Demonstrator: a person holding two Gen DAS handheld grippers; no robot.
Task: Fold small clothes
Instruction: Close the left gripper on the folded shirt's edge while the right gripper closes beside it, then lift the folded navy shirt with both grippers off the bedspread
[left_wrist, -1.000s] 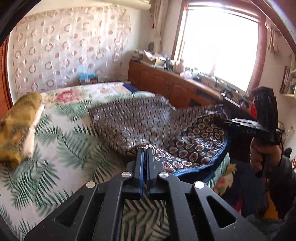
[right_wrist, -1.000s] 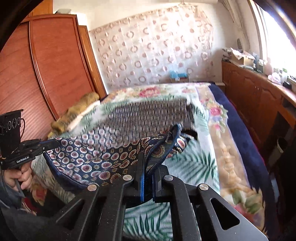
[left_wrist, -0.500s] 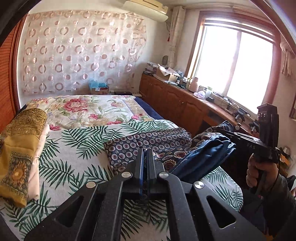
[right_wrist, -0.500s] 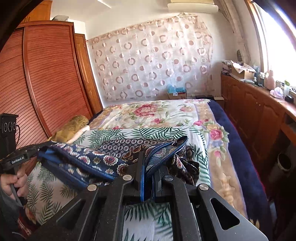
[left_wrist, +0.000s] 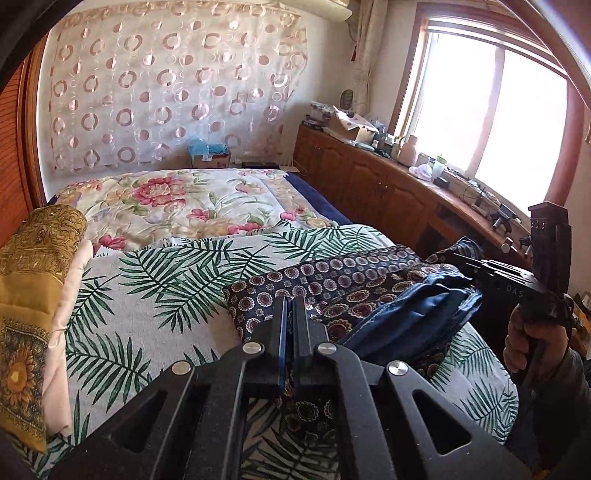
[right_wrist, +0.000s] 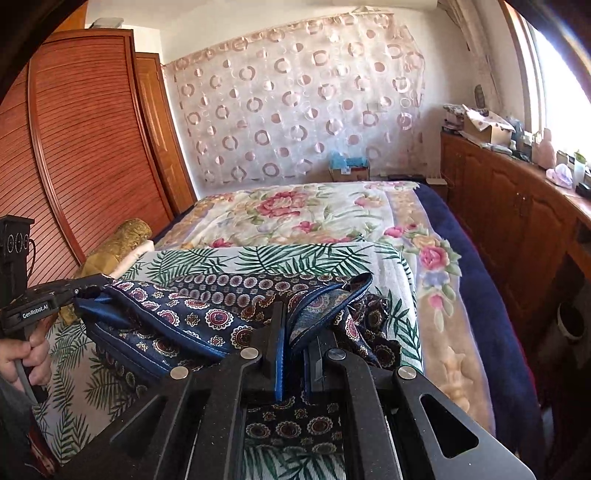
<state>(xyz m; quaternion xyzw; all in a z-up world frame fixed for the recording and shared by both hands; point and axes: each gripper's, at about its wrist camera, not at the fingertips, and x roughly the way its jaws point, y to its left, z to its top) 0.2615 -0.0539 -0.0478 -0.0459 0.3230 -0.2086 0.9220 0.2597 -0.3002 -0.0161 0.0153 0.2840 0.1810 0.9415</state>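
A navy cloth (left_wrist: 343, 275) printed with round medallions and edged in blue lies doubled over on the palm-leaf sheet (left_wrist: 147, 295) of the bed. My left gripper (left_wrist: 290, 300) is shut on the cloth's near left corner. My right gripper (right_wrist: 295, 317) is shut on the blue-trimmed edge at the other corner, and the cloth (right_wrist: 207, 314) sags between the two. The left wrist view has the right gripper (left_wrist: 463, 260) at the right, held by a hand (left_wrist: 532, 343). The right wrist view has the left gripper (right_wrist: 92, 286) at the left edge.
A folded mustard-yellow cloth (left_wrist: 33, 277) lies at the bed's left side. Further back lies a floral quilt (left_wrist: 184, 199). A wooden cabinet (left_wrist: 369, 177) with clutter runs under the window on the right. A louvred wardrobe (right_wrist: 74, 147) stands to the left.
Both grippers have drawn back across the bed with the cloth. It was spread wide over the sheet; now it lies gathered in a narrower doubled band near the front edge.
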